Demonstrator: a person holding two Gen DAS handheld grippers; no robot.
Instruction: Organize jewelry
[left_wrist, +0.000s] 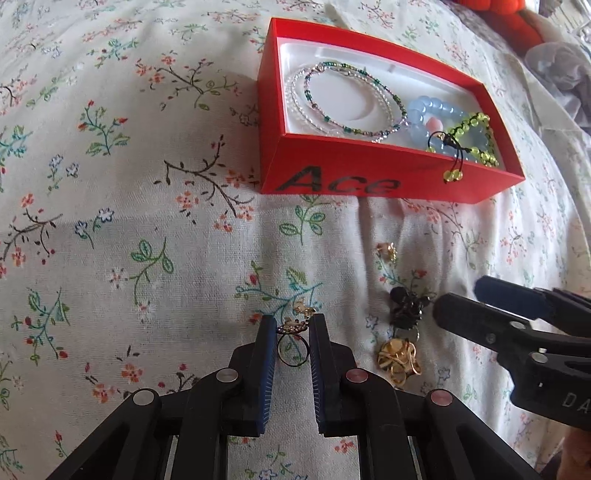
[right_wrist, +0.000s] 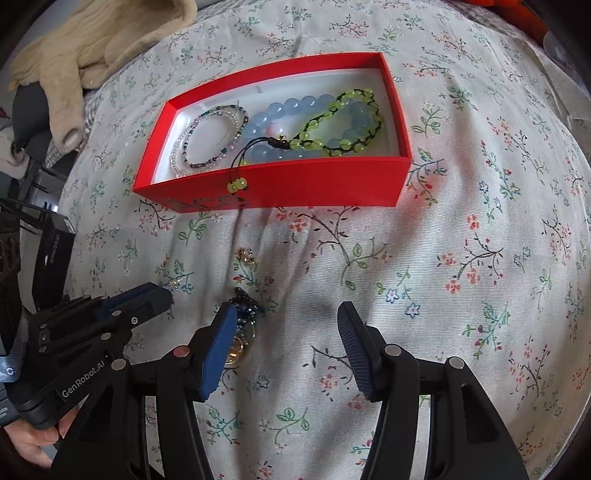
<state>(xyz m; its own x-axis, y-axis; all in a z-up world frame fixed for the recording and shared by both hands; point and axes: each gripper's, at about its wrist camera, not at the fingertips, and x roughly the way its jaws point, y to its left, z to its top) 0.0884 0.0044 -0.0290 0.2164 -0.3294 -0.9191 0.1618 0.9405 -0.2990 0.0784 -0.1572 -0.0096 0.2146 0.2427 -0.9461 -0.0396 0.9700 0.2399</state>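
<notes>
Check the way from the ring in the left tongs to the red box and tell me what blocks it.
Nothing visible blocks it. The left tongs grip the ring, and only bare floral cloth lies between it and the red box. The box is open on top, and the other rings sit off to the side.

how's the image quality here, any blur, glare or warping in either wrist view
Left wrist view: sharp; fisheye bends the red box edges, soft shadows fall on the floral cloth, and the window side top right is washed out. Right wrist view: equally sharp, dark vignette in the corners, bowed red box; no strong glare.
</notes>
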